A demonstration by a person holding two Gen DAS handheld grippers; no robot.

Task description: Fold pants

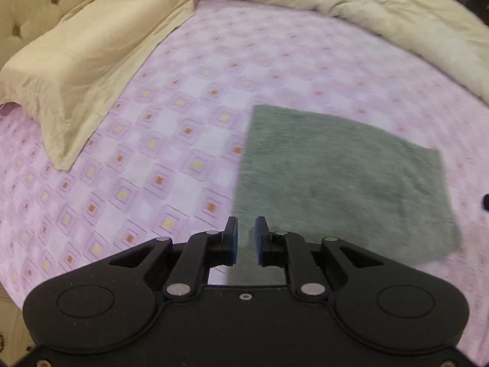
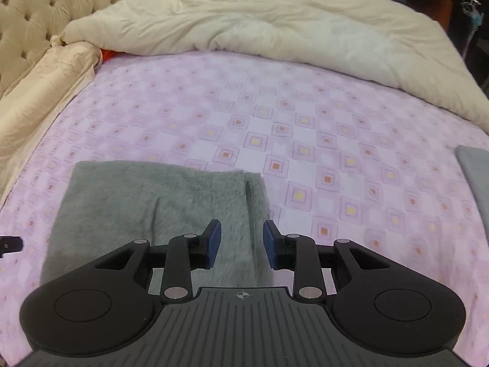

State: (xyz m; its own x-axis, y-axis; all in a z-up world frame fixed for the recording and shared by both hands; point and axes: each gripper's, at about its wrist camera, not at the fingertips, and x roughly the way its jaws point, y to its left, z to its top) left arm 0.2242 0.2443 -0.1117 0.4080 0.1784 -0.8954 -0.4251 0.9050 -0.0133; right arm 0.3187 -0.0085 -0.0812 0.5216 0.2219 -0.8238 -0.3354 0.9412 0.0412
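The grey fleece pants [image 1: 339, 183] lie folded into a flat rectangle on the pink patterned bed sheet [image 1: 171, 128]. They also show in the right wrist view [image 2: 159, 208]. My left gripper [image 1: 246, 234] hovers over the folded pants' near left edge, jaws slightly apart and empty. My right gripper [image 2: 241, 238] hovers over the pants' near right part, jaws open and empty. A fold seam runs near the right edge of the pants. A black bit of the left gripper [image 2: 9, 244] shows at the left edge of the right wrist view.
A beige pillow [image 1: 76, 61] lies at the left by the tufted headboard [image 2: 36, 9]. A cream duvet [image 2: 275, 30] is bunched across the far side. Another grey folded item [image 2: 476, 177] lies at the right edge of the sheet.
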